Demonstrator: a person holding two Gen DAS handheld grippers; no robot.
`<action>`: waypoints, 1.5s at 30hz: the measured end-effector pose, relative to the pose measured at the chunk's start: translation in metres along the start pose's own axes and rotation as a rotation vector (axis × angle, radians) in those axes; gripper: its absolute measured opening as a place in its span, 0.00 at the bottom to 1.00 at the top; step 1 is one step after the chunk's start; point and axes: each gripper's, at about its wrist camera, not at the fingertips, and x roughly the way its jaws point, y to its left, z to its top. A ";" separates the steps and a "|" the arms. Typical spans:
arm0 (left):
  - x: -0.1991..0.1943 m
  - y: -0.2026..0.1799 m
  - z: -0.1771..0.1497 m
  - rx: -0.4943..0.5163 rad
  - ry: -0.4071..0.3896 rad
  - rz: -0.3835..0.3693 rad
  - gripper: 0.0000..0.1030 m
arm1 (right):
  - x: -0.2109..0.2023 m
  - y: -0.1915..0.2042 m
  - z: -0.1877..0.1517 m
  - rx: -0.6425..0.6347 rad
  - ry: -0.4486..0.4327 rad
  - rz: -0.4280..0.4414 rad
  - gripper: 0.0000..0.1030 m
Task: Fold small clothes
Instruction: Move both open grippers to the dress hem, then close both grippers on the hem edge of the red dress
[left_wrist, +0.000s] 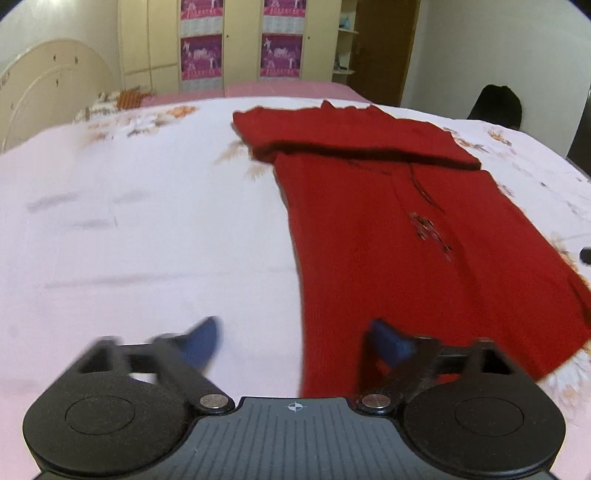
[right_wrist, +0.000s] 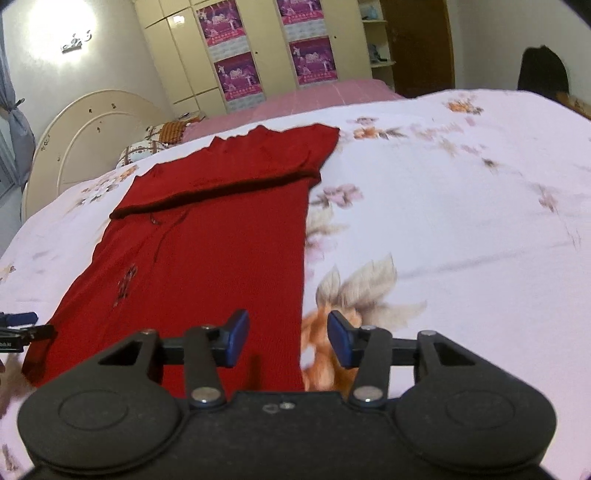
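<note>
Floral bedsheet (left_wrist: 147, 221) bearing the red sweater (left_wrist: 388, 240), sleeves folded across its far part, near whose hem we hold the left gripper (left_wrist: 295, 343) and right gripper (right_wrist: 288, 338) spread, grasping nothing.

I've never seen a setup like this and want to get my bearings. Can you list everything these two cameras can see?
red sweater: one, dark red knit, flat on the bed, sleeves folded across the far end
bedsheet: one, white with orange and grey flowers, under the sweater
pink bedcover: one, pink, beyond the white sheet
headboard: one, cream, rounded, far left of the bed
pillows: a few, patterned, beside the headboard; count unclear
wardrobe: one, cream, purple posters on its doors, back wall
door: one, brown wood, right of the wardrobe
dark chair back: one, black, far right
left gripper: one, black with blue pads, jaws open over the sweater's near left edge
right gripper: one, black with blue pads, jaws open over its near right edge
</note>
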 end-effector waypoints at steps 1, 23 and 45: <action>-0.003 0.001 -0.002 -0.014 0.004 -0.022 0.78 | -0.002 0.001 -0.004 -0.003 0.011 0.003 0.39; 0.004 0.052 -0.025 -0.416 0.147 -0.467 0.71 | 0.003 -0.033 -0.035 0.265 0.160 0.247 0.32; 0.004 0.060 -0.052 -0.542 0.040 -0.377 0.04 | 0.001 -0.042 -0.033 0.189 0.168 0.234 0.05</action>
